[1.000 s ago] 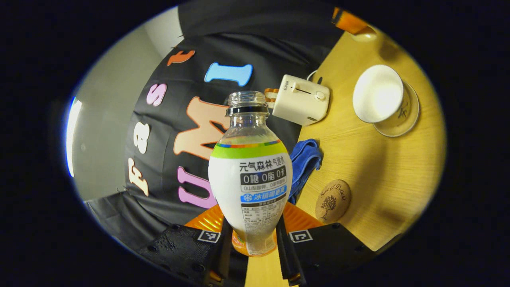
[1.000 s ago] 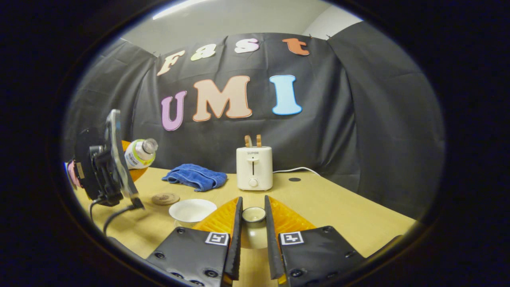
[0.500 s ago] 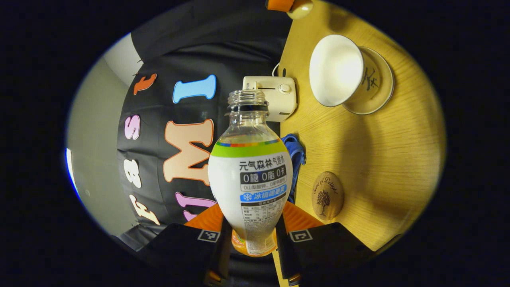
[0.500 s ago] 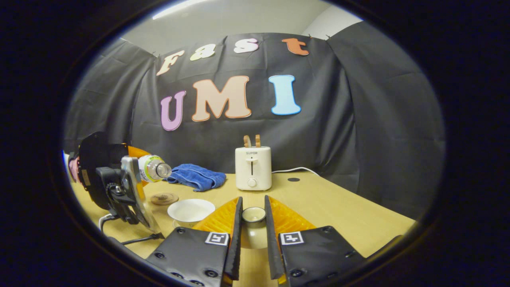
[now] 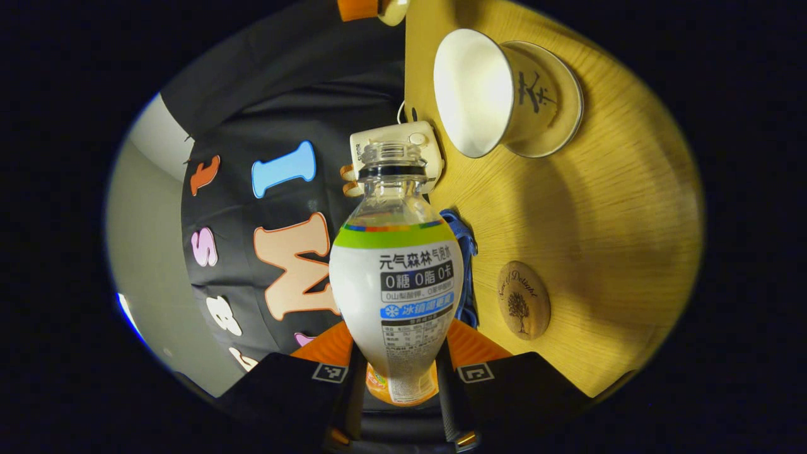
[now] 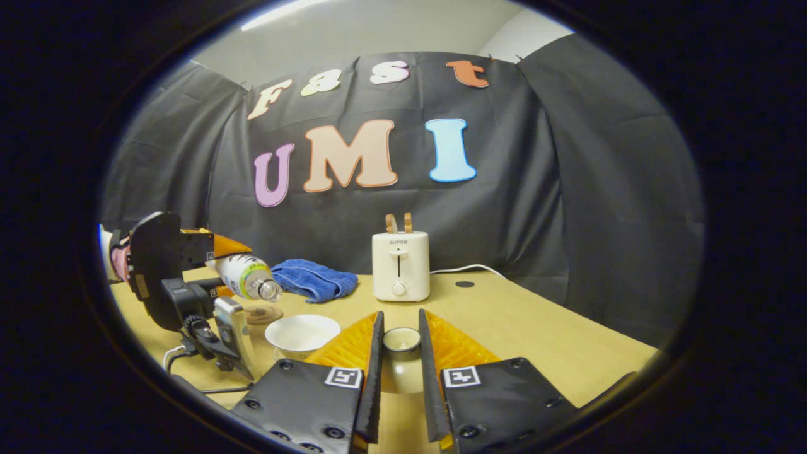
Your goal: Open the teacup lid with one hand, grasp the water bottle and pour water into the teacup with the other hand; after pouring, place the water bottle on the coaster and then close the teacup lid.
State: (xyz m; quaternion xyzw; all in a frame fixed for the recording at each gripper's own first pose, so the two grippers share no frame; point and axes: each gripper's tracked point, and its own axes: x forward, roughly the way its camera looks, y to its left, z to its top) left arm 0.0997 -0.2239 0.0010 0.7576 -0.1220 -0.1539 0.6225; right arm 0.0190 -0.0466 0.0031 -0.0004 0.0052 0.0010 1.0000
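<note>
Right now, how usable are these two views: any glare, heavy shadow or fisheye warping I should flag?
Left gripper view: strong fisheye tilt, the table stands almost vertical; a broad soft shadow crosses it; the teacup interior is bright, near washed out. Right gripper view: evenly lit, sharp, edges bowed.

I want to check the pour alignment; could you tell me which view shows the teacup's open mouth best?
The left gripper view: the teacup appears large, with its whole rim and inside visible. In the right gripper view it is small, low and seen edge-on.
</note>
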